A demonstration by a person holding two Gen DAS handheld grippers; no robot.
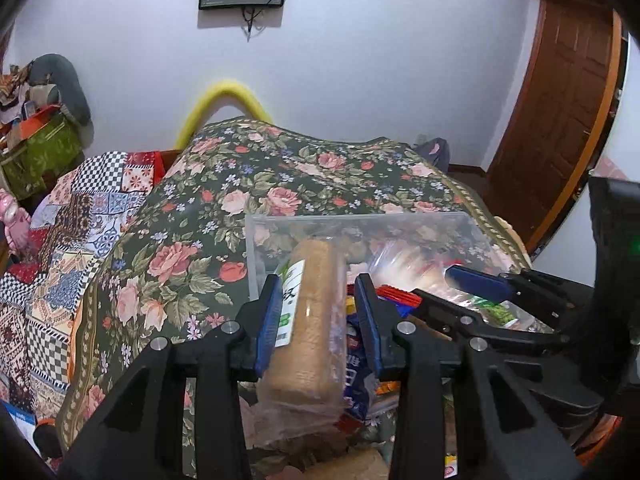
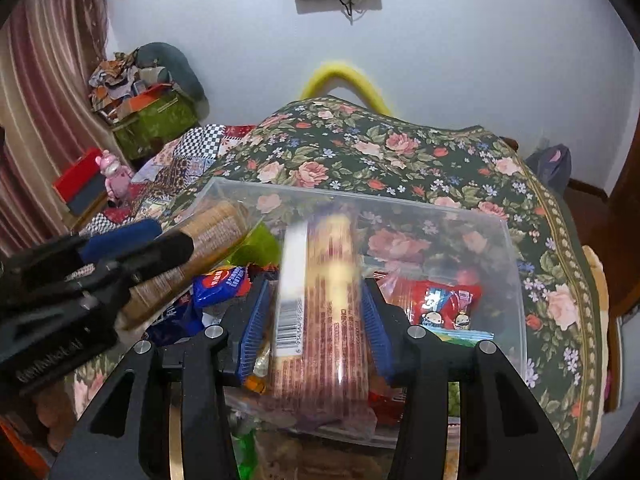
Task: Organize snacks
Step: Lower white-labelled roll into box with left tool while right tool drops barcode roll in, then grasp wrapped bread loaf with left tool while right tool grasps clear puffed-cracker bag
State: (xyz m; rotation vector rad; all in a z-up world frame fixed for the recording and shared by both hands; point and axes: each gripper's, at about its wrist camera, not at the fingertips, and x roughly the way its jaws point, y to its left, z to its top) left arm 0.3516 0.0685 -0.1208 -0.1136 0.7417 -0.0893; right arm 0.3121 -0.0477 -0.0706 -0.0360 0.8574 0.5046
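A clear plastic bin (image 2: 508,280) stands on the floral cloth and holds several snack packs. My left gripper (image 1: 316,304) is shut on a brown cracker sleeve (image 1: 308,312), which hangs over the bin's left side. That same sleeve (image 2: 212,232) and the left gripper (image 2: 132,248) show at the left of the right wrist view. My right gripper (image 2: 316,320) is shut on a long pink-and-cream biscuit pack (image 2: 324,300) held above the bin's middle. In the left wrist view the right gripper (image 1: 452,284) reaches in from the right over the bin (image 1: 256,240).
A red snack bag (image 2: 440,300) and a blue packet (image 2: 220,284) lie inside the bin. The floral cloth (image 1: 192,208) covers the table (image 2: 400,148), with a patchwork spread (image 1: 80,208) to its left. A wooden door (image 1: 560,120) stands at right, a green box (image 2: 156,120) at far left.
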